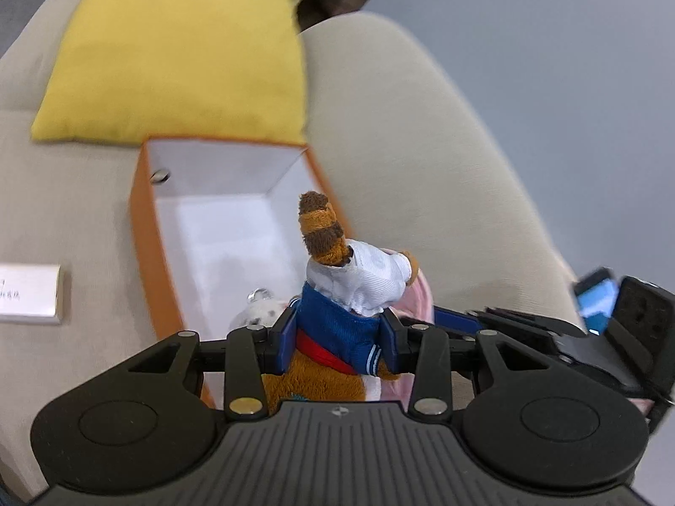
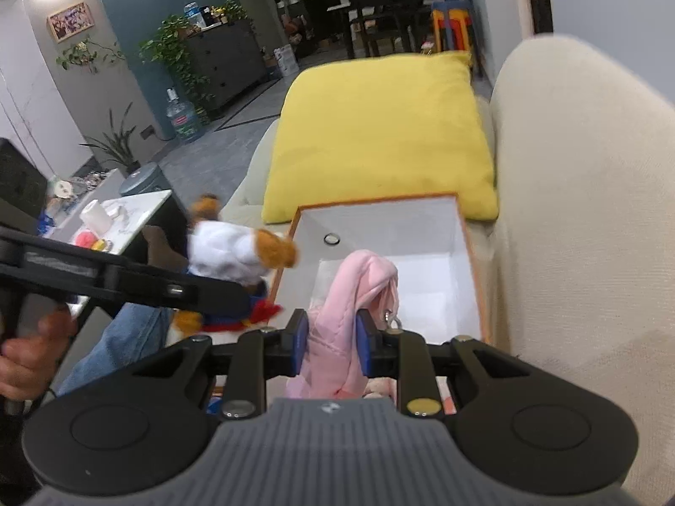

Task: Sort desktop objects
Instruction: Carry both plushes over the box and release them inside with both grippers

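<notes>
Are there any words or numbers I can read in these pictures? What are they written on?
No text here is clear enough to quote.
White box on the sofa, left wrist view: dark print on its side, too blurred to read.
Water jug on the floor, right wrist view: red label, too small to read.
Framed picture on the wall: too small to read.
Orange box, brown plush toy, pink plush toy: no writing shows.

Small card's [image 1: 27, 294] print blurred, edge-cropped
</notes>
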Demonstrator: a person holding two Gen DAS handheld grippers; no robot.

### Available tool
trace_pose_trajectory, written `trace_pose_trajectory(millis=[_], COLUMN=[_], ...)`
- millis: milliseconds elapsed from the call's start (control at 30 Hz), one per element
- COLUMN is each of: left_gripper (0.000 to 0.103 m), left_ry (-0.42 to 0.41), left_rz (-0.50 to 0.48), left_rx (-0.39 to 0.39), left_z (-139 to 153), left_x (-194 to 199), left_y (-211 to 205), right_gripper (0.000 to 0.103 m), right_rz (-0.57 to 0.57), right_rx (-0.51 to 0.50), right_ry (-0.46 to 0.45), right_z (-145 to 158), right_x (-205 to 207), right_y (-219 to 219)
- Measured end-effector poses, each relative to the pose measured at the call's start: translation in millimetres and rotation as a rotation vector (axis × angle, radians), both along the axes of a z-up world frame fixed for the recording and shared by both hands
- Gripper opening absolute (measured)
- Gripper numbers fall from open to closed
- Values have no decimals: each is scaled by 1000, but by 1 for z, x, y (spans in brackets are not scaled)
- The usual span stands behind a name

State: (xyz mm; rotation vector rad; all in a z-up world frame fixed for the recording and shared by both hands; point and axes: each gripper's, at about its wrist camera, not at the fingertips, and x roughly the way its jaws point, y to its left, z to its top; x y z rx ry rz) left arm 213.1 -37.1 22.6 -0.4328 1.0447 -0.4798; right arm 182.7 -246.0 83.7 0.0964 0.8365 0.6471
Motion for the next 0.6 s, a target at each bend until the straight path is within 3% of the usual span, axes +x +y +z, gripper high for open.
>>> trace_pose_trajectory(millis=[100, 300, 600], left_gripper=[45, 45, 47], left_ry=[62, 137, 199], left_rz=[30, 75, 91], left_rx=[-10, 77, 151], left_z=[-21, -47, -68], left_x=[7, 19, 30], left_y=[4, 4, -3], right_gripper=[26, 26, 25], right_rz=[53, 148, 182], right_rx=[47, 78, 87], right_ry=[75, 203, 286], right_z=[-19, -58, -84], right_x=[13, 44, 63], right_y=[2, 17, 21])
